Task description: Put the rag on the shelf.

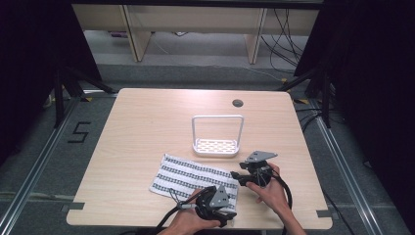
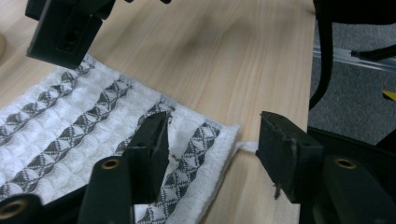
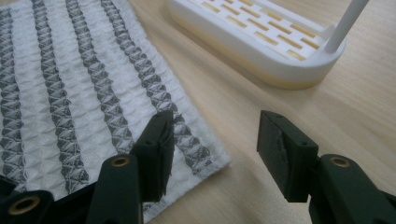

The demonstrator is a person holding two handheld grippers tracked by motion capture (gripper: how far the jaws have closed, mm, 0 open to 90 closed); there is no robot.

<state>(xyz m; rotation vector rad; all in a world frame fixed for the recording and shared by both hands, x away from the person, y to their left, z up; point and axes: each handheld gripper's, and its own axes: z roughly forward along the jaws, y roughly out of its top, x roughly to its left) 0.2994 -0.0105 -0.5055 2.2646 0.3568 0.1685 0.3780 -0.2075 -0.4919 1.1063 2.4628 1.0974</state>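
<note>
Both grippers sit low at my edge of the pale wooden table (image 1: 147,122) — my left gripper (image 2: 212,144) spread wide over a corner of the striped white towel (image 1: 188,178), my right gripper (image 3: 215,140) likewise spread over another corner. One towel lies flat, and one white slotted rack (image 1: 217,146) stands just beyond it. Grey floor, black curtains and loose cables surround the table — a single round hole (image 1: 238,103) marks its far side.
</note>
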